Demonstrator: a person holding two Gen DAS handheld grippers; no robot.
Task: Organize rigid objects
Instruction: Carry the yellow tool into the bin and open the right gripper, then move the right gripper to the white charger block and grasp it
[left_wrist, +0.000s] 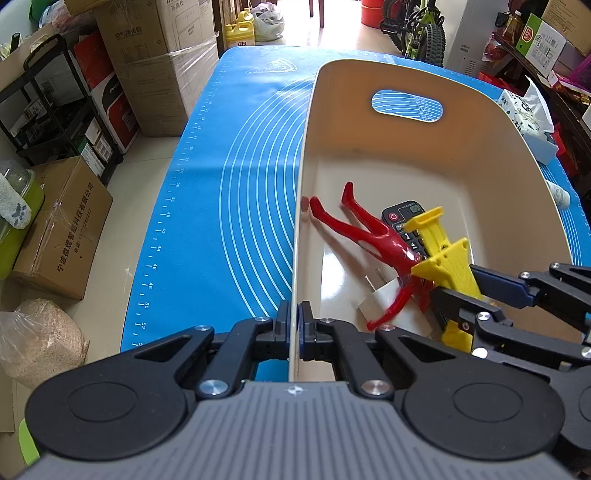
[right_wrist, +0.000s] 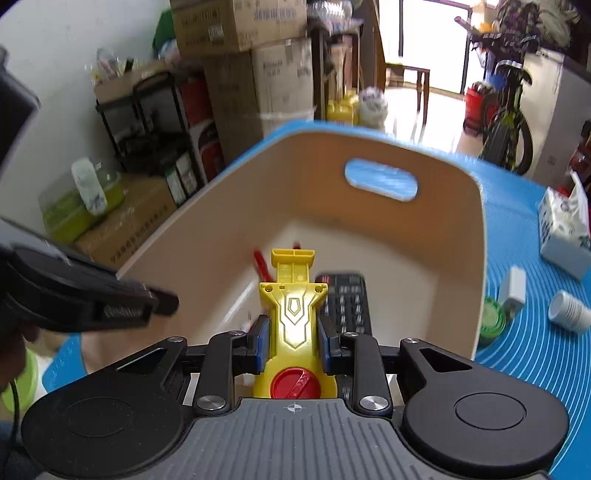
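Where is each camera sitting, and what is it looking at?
Left wrist: sits on the left claw, looking down along the bin wall it pinches; the right claw shows at the side.
Right wrist: sits on the right claw, looking into the bin past the yellow toy it grips; the left claw shows at the left.
Shared: bin, yellow toy, remote, blue mat.

Left gripper (left_wrist: 294, 325) clamps the cream bin's (left_wrist: 480, 155) near rim; inside the bin, right gripper (left_wrist: 461, 282) grips a yellow toy (left_wrist: 443, 254).
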